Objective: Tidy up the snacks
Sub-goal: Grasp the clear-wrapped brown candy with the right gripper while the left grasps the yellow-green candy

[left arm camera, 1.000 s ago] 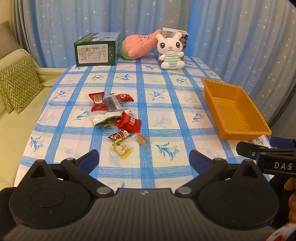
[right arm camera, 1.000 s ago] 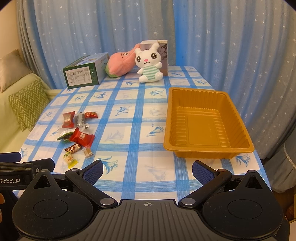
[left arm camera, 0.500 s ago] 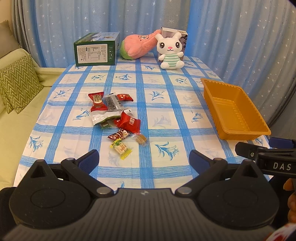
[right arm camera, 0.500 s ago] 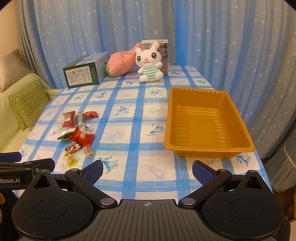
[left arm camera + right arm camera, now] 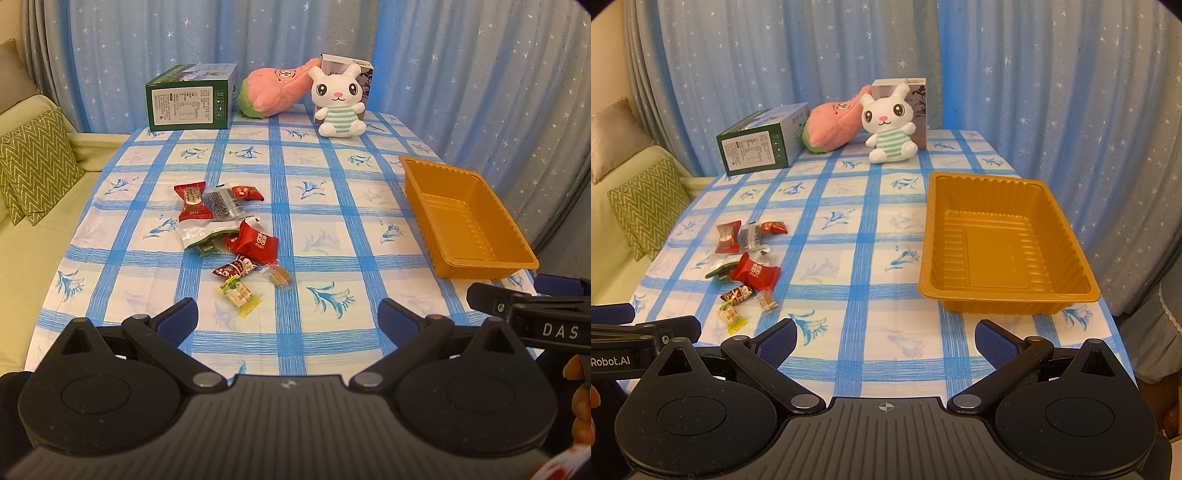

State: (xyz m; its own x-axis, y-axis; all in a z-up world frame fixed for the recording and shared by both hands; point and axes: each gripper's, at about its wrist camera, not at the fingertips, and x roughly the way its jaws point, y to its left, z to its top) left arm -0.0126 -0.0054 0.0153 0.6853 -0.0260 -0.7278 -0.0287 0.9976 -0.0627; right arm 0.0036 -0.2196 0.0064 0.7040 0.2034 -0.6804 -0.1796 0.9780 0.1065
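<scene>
Nothing is sorted yet: the snacks (image 5: 229,229) lie scattered on the counter (image 5: 325,206), the orange tray (image 5: 1001,243) holds nothing, and both the left hand-held gripper (image 5: 288,314) and the right hand-held gripper (image 5: 885,336) hover wide apart, gripping nothing.

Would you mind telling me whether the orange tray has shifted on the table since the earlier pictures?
No. The orange tray keeps its place against the blue stripes of the tablecloth in the right wrist view, and nothing lies in it.

Tablecloth (image 5: 314,206) white with blue check and blue flower prints; tray (image 5: 1004,295) orange; curtains (image 5: 461,74) blue with white stars. Box (image 5: 188,99) dark green, bunny plush (image 5: 341,105) white with mint-striped body. Cushion (image 5: 33,162) olive with white zigzags.
</scene>
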